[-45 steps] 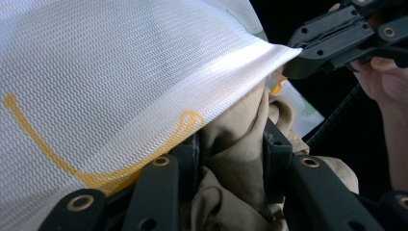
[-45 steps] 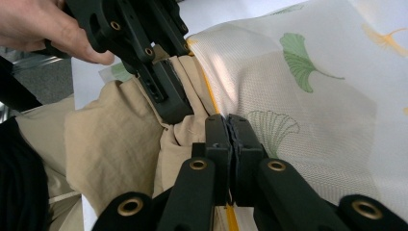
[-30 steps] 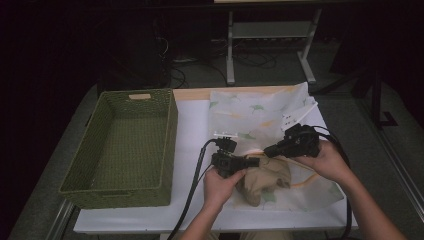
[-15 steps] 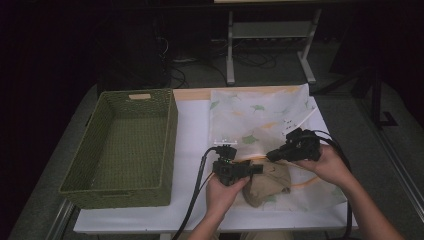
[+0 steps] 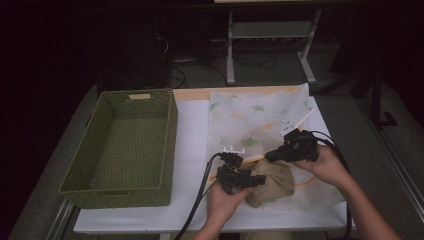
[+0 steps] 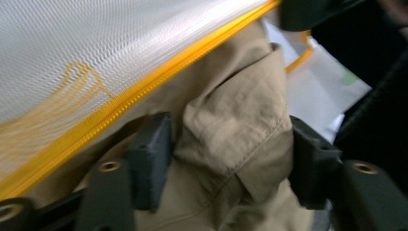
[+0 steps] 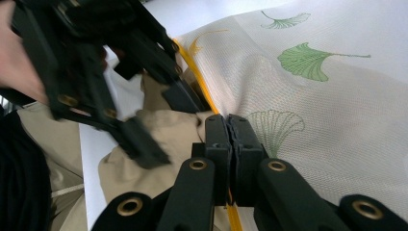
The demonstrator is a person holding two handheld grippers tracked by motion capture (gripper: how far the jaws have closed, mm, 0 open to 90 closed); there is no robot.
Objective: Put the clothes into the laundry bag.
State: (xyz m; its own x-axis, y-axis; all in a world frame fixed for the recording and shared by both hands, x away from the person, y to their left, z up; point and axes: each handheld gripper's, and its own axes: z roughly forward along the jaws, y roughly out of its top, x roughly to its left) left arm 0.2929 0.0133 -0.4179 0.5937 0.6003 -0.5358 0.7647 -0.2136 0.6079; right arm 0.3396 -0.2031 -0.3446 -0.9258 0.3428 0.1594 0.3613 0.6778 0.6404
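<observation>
**Feeding the khaki garment into the mesh laundry bag**

The khaki garment [image 5: 272,186] lies bunched at the mouth of the mesh laundry bag [image 5: 255,117], at the bag's near end on the tabletop [image 5: 192,130]. The right hand-held gripper [image 7: 230,126] is clamped on the bag's yellow zipper edge [image 6: 159,84], lifting it. The left hand-held gripper [image 6: 226,154] has its jaws apart around a fold of the garment. To do this well, hold the edge high and taut, close firmly on the fold, and push deep inside the bag.
</observation>
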